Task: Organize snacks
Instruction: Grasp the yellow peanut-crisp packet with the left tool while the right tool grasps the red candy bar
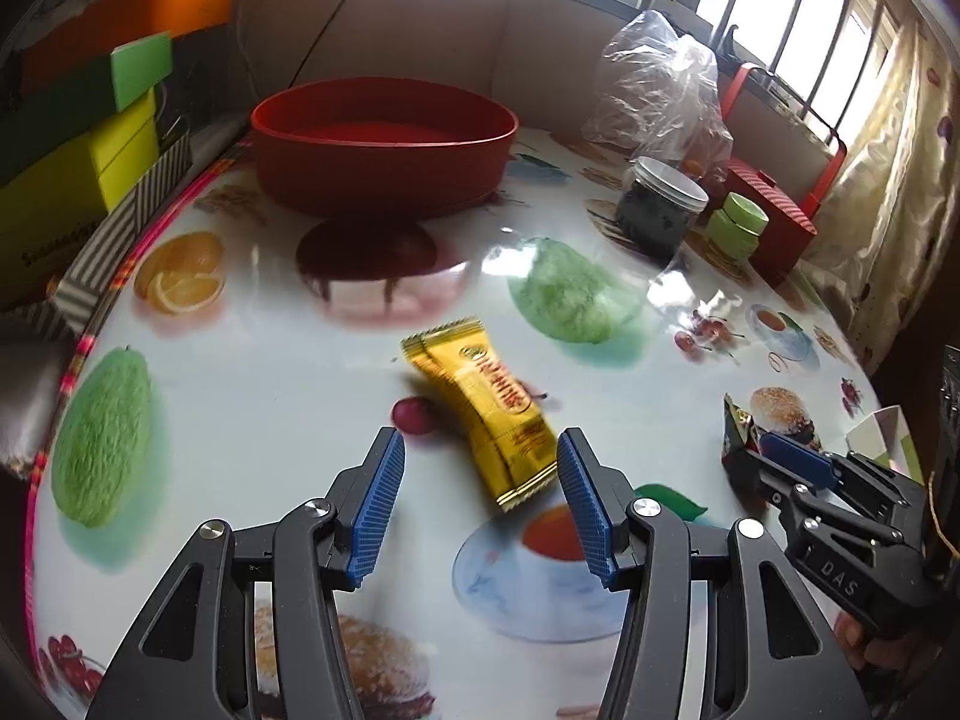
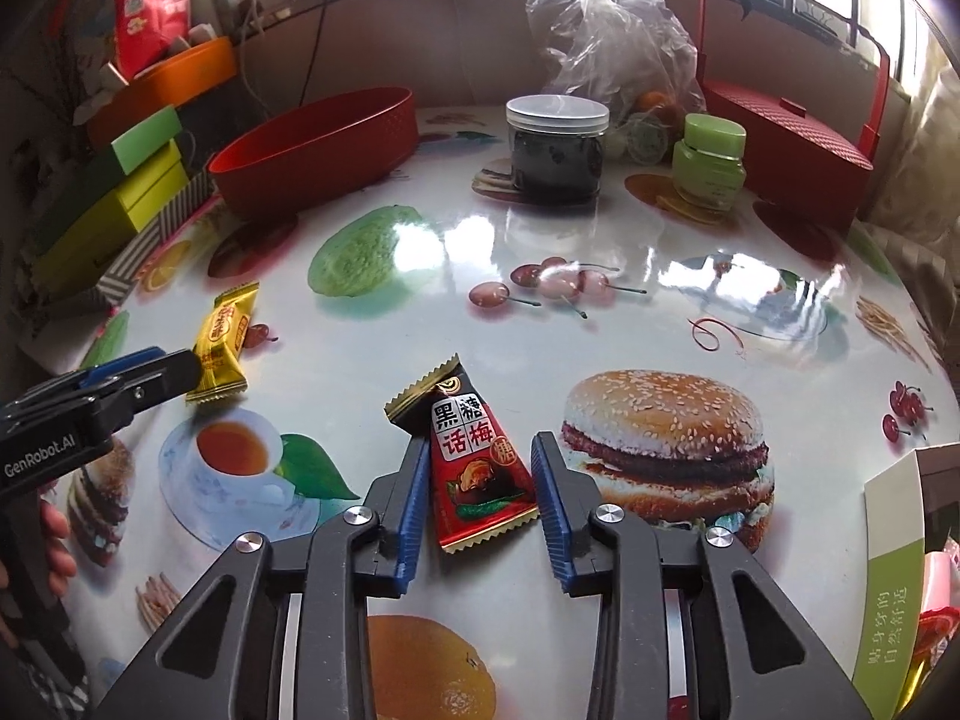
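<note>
Red oval basket: empty, at the far side of the printed table; your landmark. Left gripper: jaws apart, yellow packet on the table near side of the basket, beside one pad, ungripped. Right gripper: jaws apart astride the red-black packet, nearer you than the basket; pick-up step, so next close squarely, lift, carry to the basket.

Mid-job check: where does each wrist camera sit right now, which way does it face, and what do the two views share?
Left wrist: on the left gripper, angled down over the table; open fingers bracket the yellow snack, red bowl beyond; right gripper at right edge.
Right wrist: on the right gripper, angled down; fingers flank the red-black snack; left gripper and a hand at left edge.
Shared: both snacks, bowl, dark jar, green jar, plastic bag.
</note>
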{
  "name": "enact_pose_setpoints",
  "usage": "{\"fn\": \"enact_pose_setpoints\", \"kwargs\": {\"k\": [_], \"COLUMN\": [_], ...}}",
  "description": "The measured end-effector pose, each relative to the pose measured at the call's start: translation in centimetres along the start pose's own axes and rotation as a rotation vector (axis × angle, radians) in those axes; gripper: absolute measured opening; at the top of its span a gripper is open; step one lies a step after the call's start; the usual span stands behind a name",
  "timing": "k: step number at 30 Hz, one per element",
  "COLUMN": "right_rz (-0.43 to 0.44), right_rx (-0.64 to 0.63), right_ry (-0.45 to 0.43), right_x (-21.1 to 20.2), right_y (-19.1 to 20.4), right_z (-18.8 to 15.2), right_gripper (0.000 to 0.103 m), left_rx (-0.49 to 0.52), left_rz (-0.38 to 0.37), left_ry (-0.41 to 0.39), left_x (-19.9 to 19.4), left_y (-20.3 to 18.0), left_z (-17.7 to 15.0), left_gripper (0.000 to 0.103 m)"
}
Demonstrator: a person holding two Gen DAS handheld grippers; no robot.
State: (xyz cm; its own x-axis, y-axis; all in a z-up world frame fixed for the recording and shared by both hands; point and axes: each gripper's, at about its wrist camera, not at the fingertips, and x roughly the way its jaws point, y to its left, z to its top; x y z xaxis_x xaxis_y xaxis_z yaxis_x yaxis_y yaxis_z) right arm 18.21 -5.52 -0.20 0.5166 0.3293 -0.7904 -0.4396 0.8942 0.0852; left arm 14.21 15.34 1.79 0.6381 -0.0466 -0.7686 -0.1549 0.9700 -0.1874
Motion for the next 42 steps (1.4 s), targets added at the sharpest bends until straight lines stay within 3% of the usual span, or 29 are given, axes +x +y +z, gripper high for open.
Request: {"fn": "enact_pose_setpoints", "kwargs": {"k": [12,15,19,29,37,42], "right_rz": [-0.023,-0.022,-0.019,-0.014,-0.016,-0.017], "right_rx": [0.016,0.02,0.022,0.028,0.029,0.028], "right_ry": [-0.014,-0.016,-0.02,-0.024,-0.023,-0.024], "right_x": [-0.4,-0.4,-0.4,-0.4,-0.5,-0.5], "right_y": [-0.4,-0.4,-0.5,-0.5,-0.5,-0.5], "right_z": [-0.4,-0.5,-0.6,-0.6,-0.6,-0.7], "right_gripper": [0.029,0.029,0.029,0.029,0.029,0.029], "left_rx": [0.027,0.025,0.022,0.048,0.049,0.058], "left_rz": [0.103,0.096,0.085,0.201,0.205,0.204], "left_ry": [0.024,0.051,0.044,0.037,0.02,0.005], "left_x": [2.6,3.4,3.6,4.1,3.9,3.7], "left_y": [-1.1,-1.2,-1.6,-1.1,-0.7,-0.7], "left_z": [2.0,2.2,2.3,2.5,2.5,2.2], "left_gripper": [0.054,0.054,0.054,0.054,0.054,0.033]}}
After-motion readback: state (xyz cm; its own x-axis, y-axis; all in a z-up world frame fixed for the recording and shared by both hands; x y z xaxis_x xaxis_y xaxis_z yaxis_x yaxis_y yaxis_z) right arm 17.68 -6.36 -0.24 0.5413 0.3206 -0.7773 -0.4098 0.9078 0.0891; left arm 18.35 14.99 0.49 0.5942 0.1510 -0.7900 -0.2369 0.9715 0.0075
